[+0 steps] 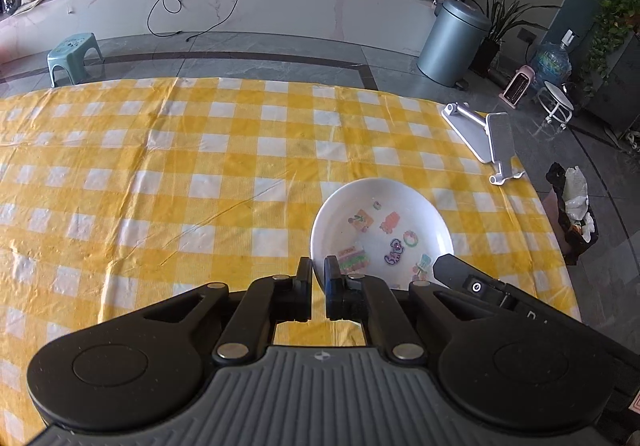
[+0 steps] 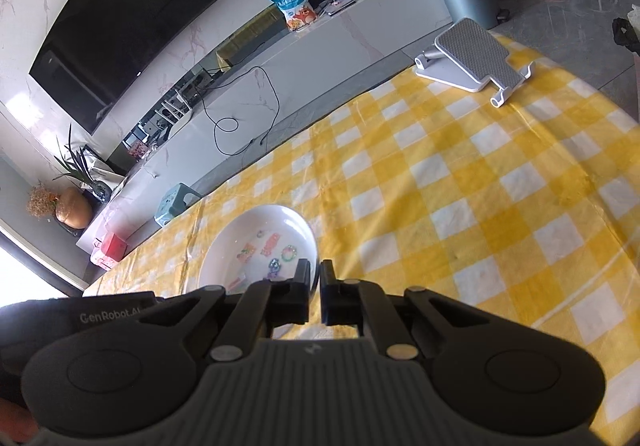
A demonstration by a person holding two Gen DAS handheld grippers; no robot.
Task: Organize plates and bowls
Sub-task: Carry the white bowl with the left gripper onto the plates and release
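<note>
A white plate (image 1: 382, 221) with coloured cartoon stickers inside lies on the yellow checked tablecloth (image 1: 160, 165). My left gripper (image 1: 319, 266) is shut on the plate's near left rim. The right gripper's body shows at the plate's near right edge in the left wrist view. In the right wrist view the same plate (image 2: 260, 242) lies at lower centre-left, and my right gripper (image 2: 314, 272) is shut on its right rim. The left gripper's body shows at lower left there.
A grey and white tablet stand (image 1: 486, 133) lies at the table's far right corner; it also shows in the right wrist view (image 2: 470, 57). Beyond the table edge are a grey bin (image 1: 452, 39), a green stool (image 1: 74, 55) and a black rubbish bag (image 1: 574, 205).
</note>
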